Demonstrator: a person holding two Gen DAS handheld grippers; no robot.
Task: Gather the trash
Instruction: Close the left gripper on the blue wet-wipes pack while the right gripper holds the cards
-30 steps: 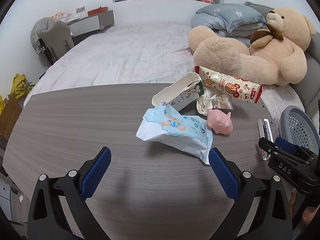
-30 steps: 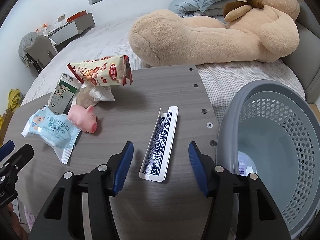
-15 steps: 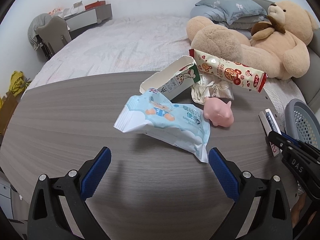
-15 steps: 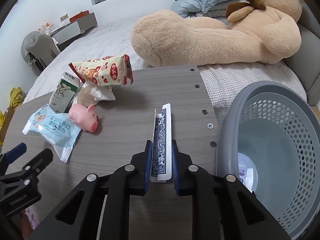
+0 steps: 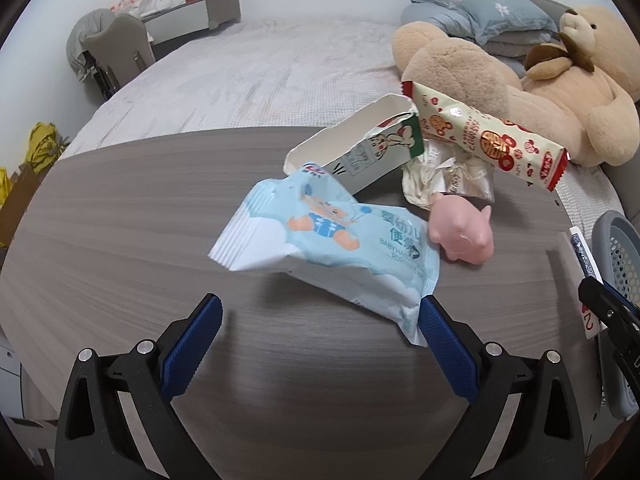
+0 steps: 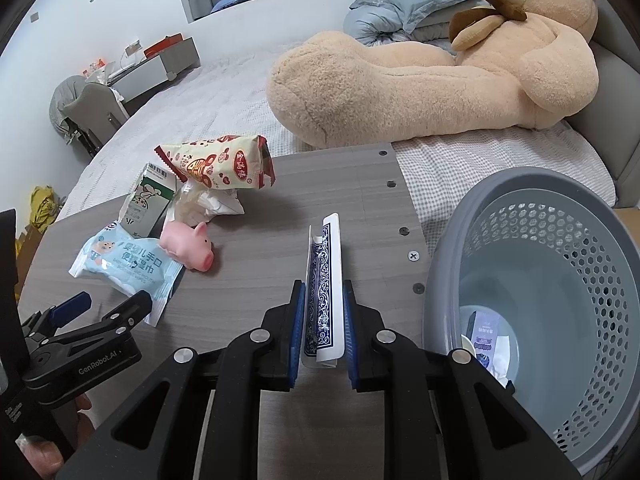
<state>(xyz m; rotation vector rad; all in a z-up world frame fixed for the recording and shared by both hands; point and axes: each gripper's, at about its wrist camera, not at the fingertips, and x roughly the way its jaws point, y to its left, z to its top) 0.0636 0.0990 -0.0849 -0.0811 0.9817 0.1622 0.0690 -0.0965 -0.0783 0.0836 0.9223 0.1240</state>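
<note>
Right wrist view: right gripper [image 6: 322, 320] has its fingers [image 6: 298, 332] clamped on a blue-patterned card box [image 6: 324, 280] near the surface's [image 6: 256, 276] right edge, just beside the grey basket [image 6: 448, 264], which holds some wrappers. Left wrist view: left gripper [image 5: 320, 344] has its fingers [image 5: 444, 350] spread wide and empty above the surface, near the blue wipes packet [image 5: 332, 244]. Behind the packet lie a pink pig toy [image 5: 464, 232], torn milk carton [image 5: 360, 148], crumpled wrapper [image 5: 444, 176] and red snack packet [image 5: 484, 136], clustered toward the far edge.

Soft even light, sharp centre; fisheye bends edges, corners perhaps vignetted.
</note>
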